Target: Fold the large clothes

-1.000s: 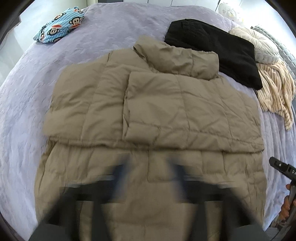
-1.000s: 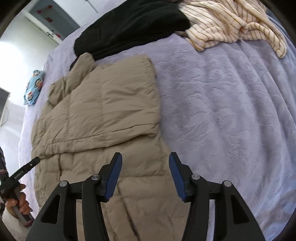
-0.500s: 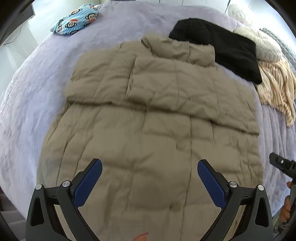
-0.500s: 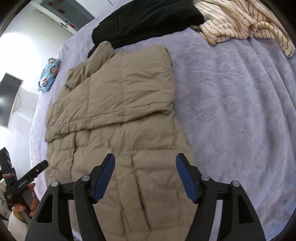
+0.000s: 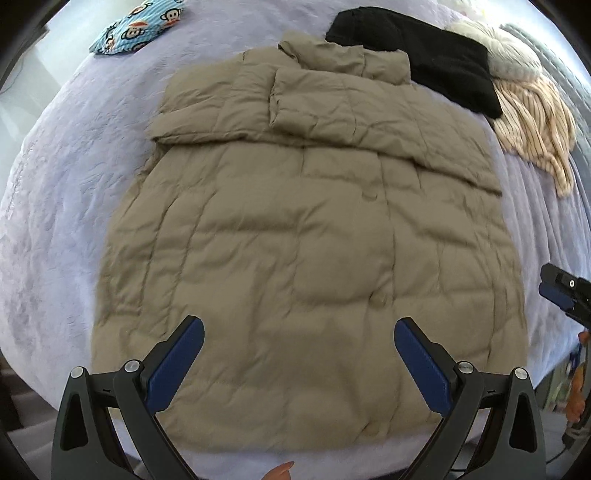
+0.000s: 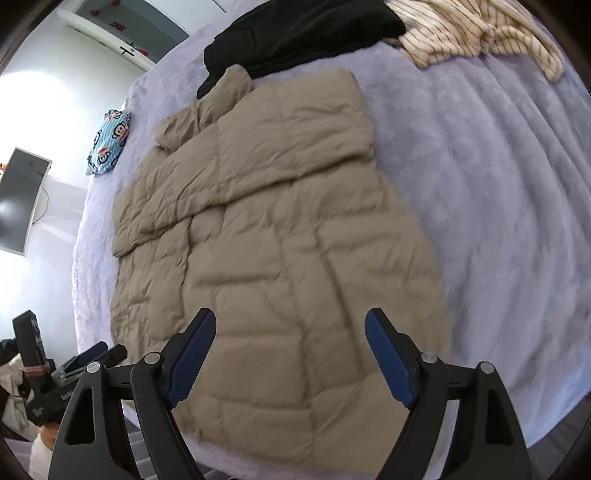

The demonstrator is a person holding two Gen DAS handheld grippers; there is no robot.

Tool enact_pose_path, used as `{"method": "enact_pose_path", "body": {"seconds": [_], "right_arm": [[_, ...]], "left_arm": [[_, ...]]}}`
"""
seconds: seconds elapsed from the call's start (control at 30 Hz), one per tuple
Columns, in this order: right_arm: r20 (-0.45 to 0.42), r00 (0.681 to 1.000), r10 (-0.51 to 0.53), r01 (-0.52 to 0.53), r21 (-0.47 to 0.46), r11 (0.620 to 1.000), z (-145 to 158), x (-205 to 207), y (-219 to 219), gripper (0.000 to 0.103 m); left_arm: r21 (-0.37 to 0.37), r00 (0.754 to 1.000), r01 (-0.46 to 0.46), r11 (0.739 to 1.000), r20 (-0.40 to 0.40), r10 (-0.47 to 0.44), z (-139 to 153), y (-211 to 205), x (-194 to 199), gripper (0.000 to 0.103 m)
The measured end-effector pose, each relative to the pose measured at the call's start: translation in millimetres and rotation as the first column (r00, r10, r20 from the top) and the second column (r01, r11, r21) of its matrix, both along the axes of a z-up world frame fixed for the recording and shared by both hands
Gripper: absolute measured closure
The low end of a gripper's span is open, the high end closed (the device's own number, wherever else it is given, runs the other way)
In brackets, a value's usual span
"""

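A tan quilted puffer coat [image 5: 303,229] lies flat on the lavender bed cover [image 5: 66,192], front up, with both sleeves folded across the chest and the collar at the far end. It also shows in the right wrist view [image 6: 273,243]. My left gripper [image 5: 298,363] is open and empty, above the coat's near hem. My right gripper [image 6: 290,356] is open and empty, above the hem's right part. Each gripper shows at the edge of the other's view: the right one [image 5: 561,291], the left one [image 6: 77,363].
A black garment [image 5: 417,51] lies beyond the collar, with a cream striped garment [image 5: 532,118] and a pale cushion [image 5: 491,48] to its right. A blue monkey-print cloth [image 5: 136,26] lies far left. The bed's near edge [image 5: 240,458] runs just below the hem. A monitor [image 6: 18,206] stands left.
Both grippers have drawn back from the coat's chest toward the hem, so more of the coat shows. Both have opened wider. The coat has not moved.
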State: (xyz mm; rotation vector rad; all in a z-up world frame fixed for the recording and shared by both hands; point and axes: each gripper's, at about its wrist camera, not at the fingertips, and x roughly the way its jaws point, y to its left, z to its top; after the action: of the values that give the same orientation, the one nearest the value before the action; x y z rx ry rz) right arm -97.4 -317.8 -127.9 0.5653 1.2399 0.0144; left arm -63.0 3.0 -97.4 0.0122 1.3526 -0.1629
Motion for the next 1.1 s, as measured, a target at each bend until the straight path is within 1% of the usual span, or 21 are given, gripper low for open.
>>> {"method": "enact_pose_path", "body": {"seconds": [0.17,0.3,0.53,0.63,0.77,0.83,0.9,0.97,1.0,1.03,1.1], "right_arm": [[-0.021,0.997,-0.068,0.069,0.036,0.997,1.2,-29.1,25.8,0.017],[-0.029,0.996,-0.086,0.087,0.034,0.996,3.5,-47.0,41.7,0.017],[-0.018,0.992,-0.123,0.124,0.051,0.991,3.3,-67.9,53.6,0.017],[-0.033,0.989,-0.146,0.148,0.071,0.986,-2.6,-72.6,54.2,0.016],[-0.042,0.98,-0.193,0.195,0.08,0.977,-10.0,-81.2,50.1,0.016],[-0.053,0.973,-0.224,0.228,0.084,0.97,-14.2,-87.8,43.9,0.016],[-0.064,0.967,-0.248,0.253,0.091,0.963,-18.5,-93.3,37.8,0.016],[-0.09,0.952,-0.292,0.301,0.109,0.947,-26.7,-102.3,27.0,0.016],[-0.098,0.946,-0.308,0.318,0.12,0.94,-30.2,-105.7,23.6,0.016],[-0.119,0.933,-0.339,0.354,0.147,0.923,-37.3,-111.9,16.5,0.016],[-0.153,0.915,-0.374,0.398,0.181,0.899,-48.5,-119.0,8.3,0.016]], "left_arm": [[0.004,1.0,0.027,1.0,-0.011,-0.027,5.6,25.1,-22.1,0.0],[0.005,0.999,0.036,0.999,-0.019,-0.036,5.8,42.1,-34.7,0.0],[0.014,0.999,0.042,0.999,-0.03,-0.042,-1.3,60.7,-42.6,0.0],[0.017,0.998,0.047,0.999,-0.042,-0.046,-6.4,64.0,-44.5,0.0],[0.037,0.999,0.006,0.999,-0.043,-0.004,-13.6,78.2,-49.0,0.0],[0.042,0.998,-0.028,0.999,-0.055,0.03,-20.9,92.3,-51.3,0.0],[0.03,0.996,-0.051,0.998,-0.074,0.053,-27.5,104.2,-53.0,0.0],[0.015,0.991,-0.091,0.996,-0.096,0.092,-35.6,120.1,-57.1,0.0],[-0.016,0.988,-0.108,0.994,-0.113,0.105,-40.0,127.7,-59.1,0.0],[-0.066,0.983,-0.126,0.99,-0.14,0.116,-45.3,135.2,-61.3,0.0],[-0.15,0.972,-0.176,0.973,-0.18,0.148,-52.7,148.7,-66.1,0.0]]}}
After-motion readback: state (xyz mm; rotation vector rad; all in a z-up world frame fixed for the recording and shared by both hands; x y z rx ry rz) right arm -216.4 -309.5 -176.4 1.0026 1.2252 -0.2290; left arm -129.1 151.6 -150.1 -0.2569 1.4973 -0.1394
